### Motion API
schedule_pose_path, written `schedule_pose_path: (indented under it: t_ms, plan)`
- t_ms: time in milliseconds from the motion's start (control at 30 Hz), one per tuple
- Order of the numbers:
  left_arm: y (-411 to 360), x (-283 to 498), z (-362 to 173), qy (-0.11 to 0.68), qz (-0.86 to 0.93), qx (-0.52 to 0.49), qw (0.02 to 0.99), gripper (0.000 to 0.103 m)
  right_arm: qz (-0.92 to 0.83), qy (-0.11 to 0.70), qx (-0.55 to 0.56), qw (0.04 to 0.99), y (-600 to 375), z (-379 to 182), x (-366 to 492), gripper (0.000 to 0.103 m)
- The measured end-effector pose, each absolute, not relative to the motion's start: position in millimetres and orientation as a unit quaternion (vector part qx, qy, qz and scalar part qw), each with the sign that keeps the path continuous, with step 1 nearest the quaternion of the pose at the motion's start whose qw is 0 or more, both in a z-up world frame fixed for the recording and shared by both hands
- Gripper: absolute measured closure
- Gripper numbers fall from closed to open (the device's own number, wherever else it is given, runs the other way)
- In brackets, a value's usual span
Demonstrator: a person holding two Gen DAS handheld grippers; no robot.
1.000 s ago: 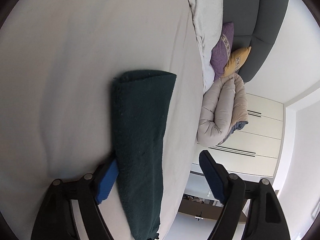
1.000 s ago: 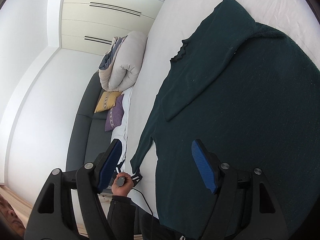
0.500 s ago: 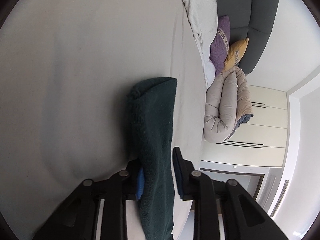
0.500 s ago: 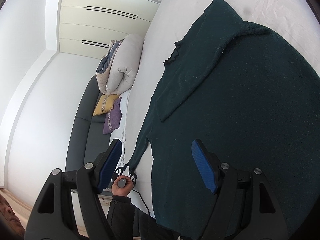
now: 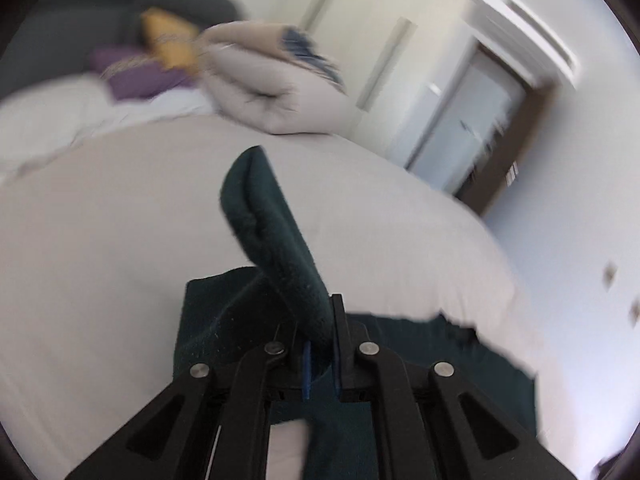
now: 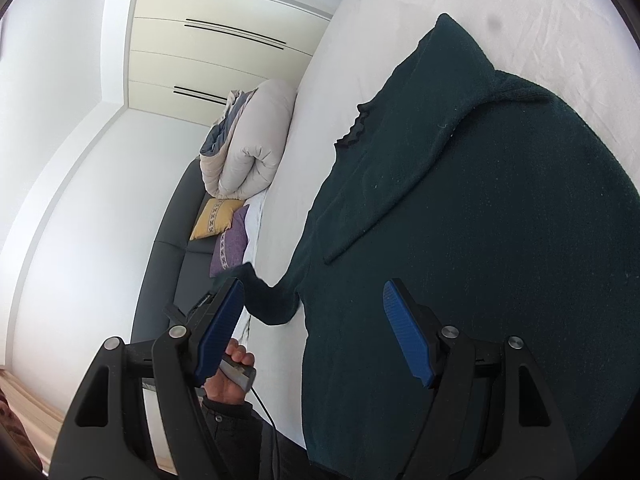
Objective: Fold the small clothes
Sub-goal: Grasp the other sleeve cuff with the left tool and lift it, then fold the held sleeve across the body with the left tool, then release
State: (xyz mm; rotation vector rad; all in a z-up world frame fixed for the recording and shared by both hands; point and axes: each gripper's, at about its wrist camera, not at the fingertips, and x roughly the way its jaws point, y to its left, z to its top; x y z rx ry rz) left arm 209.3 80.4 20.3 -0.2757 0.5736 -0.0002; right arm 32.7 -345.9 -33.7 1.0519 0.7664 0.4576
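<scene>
A dark green knit sweater [image 6: 500, 260] lies spread on the white bed [image 6: 520, 20], one sleeve folded across its body. Its other sleeve [image 5: 272, 232] is lifted off the sheet, and my left gripper [image 5: 320, 344] closes its jaws tight on it; the cuff end sticks up past the fingertips. The right wrist view shows that sleeve [image 6: 268, 304] pulled off the sweater's left edge toward a hand [image 6: 232, 376] holding the left gripper. My right gripper [image 6: 312, 332] hovers open over the sweater's lower left part, nothing between its blue pads [image 6: 404, 332].
A rolled beige duvet [image 6: 248, 140] lies at the bed's far end. A yellow cushion [image 6: 216, 218] and a purple cushion [image 6: 232, 248] rest on a dark grey sofa [image 6: 168, 272]. Cream wardrobe doors [image 6: 224, 52] and a doorway [image 5: 480, 120] stand beyond.
My left gripper went from open around the sleeve to shut on it, then lifted and swung it up off the sheet. The right gripper stayed open and almost still.
</scene>
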Motion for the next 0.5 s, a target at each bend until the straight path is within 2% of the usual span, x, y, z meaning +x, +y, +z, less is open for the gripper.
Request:
schedule_pose_path:
  t_ms: [100,167,300,500]
  plan:
    - [-37.1,201.5,-11.8,0.279,-0.017,0.105,0.954,0.096,0.205,0.355,0.483,0.774,-351.1,-32.7,50.2,0.031]
    - [-73.5,192.3,-41.7,0.291,-0.036,0.165,0.942,0.096,0.211,0.365,0.474,0.772,-349.9,-32.0,69.1,0.031]
    - [-87.9,181.5,-77.7,0.312,-0.037,0.194,0.929,0.096,0.229,0.41,0.444,0.764,-327.4,-39.5,122.0,0.03]
    - [-67.3,170.2,-76.8,0.305,-0.036,0.151,0.94,0.096,0.262,0.49,0.46,0.693,-263.4,-78.9,199.5,0.032]
